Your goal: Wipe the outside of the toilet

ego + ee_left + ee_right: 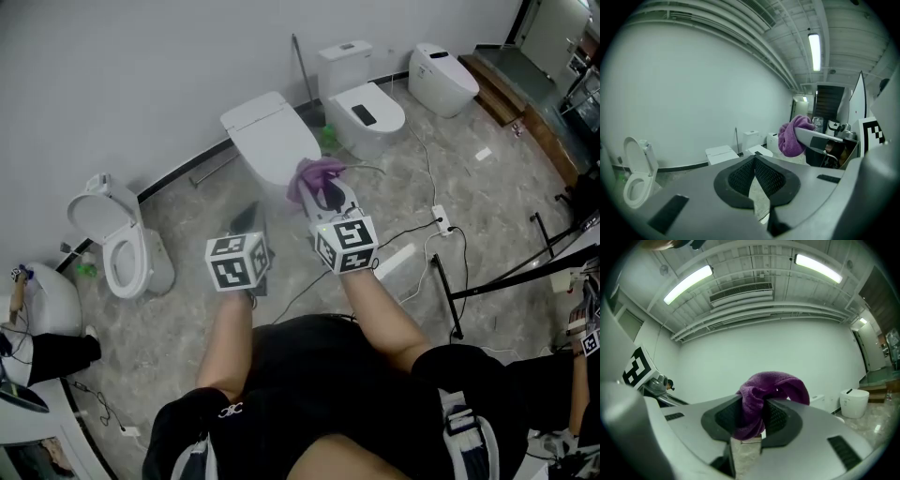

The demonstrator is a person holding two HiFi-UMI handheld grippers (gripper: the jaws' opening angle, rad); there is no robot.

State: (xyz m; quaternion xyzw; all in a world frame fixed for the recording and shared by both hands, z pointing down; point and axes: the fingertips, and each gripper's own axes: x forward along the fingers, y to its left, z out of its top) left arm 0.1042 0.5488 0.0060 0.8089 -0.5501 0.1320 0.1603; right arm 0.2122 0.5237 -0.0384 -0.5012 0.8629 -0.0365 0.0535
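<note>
My left tool is pinched closed on nothing, and my right tool clamps the purple cloth at mid-frame, seemingly not yet pressed to anything. The closed-lid toilet sits just beyond at upper centre. I'd lay the cloth flat on its lid and sweep outward with firm grip.

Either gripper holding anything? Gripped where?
Right gripper pinches the purple cloth at a bunched fold, the rest flopping over its jaws. Left gripper: shut, empty.

Fuzzy purple cloth, glossy white toilet
</note>
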